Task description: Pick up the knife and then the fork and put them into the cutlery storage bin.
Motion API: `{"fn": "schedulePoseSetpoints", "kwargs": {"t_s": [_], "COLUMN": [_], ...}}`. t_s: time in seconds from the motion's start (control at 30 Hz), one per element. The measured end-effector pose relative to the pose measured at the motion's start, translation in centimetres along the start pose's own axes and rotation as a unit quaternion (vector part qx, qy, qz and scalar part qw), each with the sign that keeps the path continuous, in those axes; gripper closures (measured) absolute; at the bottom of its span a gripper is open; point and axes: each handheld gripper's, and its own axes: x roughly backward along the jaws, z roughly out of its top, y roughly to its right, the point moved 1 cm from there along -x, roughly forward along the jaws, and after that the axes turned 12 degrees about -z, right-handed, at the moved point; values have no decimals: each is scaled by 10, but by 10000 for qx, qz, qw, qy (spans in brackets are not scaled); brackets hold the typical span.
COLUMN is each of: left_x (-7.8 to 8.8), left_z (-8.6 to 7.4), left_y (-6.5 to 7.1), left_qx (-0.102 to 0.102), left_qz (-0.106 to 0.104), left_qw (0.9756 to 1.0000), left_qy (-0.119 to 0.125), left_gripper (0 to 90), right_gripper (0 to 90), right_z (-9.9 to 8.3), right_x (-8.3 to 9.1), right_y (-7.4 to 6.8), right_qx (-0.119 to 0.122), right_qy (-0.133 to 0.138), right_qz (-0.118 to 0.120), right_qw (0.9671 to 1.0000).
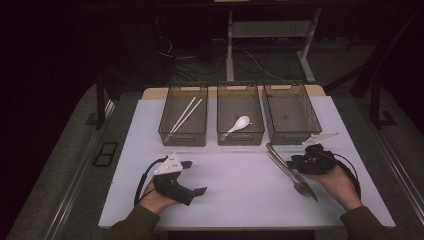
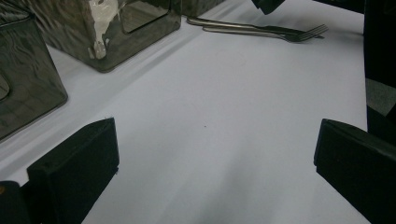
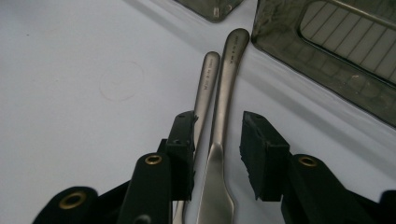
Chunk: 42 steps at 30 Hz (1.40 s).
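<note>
Two metal utensils, a fork and its neighbour, lay touching near the bench's right edge. My right hand-held gripper straddled the fork's handle, jaws partly closed, pads not yet pressing. I judged this the grasp step; next, finish closing, then lift toward the empty right bin. Left bin held chopsticks, middle bin a white spoon. Left hand-held gripper rested spread wide.

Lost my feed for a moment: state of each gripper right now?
Left gripper: open, holding nothing.
Right gripper: open, jaws astride the two metal utensil handles, pads not pressing them yet.
</note>
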Motion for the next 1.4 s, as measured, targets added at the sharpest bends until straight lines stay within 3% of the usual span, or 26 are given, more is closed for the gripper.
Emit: {"fn": "schedulePoseSetpoints", "kwargs": {"t_s": [0.37,0.7,1.03,1.23,1.4], "left_x": [-2,-3,-3,-3,-4], "left_z": [0,0,0,0,0], "left_y": [1,1,1,1,1], "left_qx": [-7,-39,-39,-35,-2], "left_qz": [-45,-63,-81,-90,-105], "left_qw": [10000,10000,9999,9999,9999], "left_qy": [-42,-62,-68,-73,-81], "left_gripper": [0,0,0,0,0], "right_gripper": [697,772,792,792,789], "right_z": [7,5,4,3,9], "right_x": [-21,-29,-27,-23,-23], "right_y": [-3,-6,-5,-1,0], "right_qx": [160,314,434,653,897], "right_qy": [-344,-575,-653,-832,-1132], "right_qz": [-65,-105,-144,-157,-135], "right_qw": [9993,9978,9968,9943,9894]}}
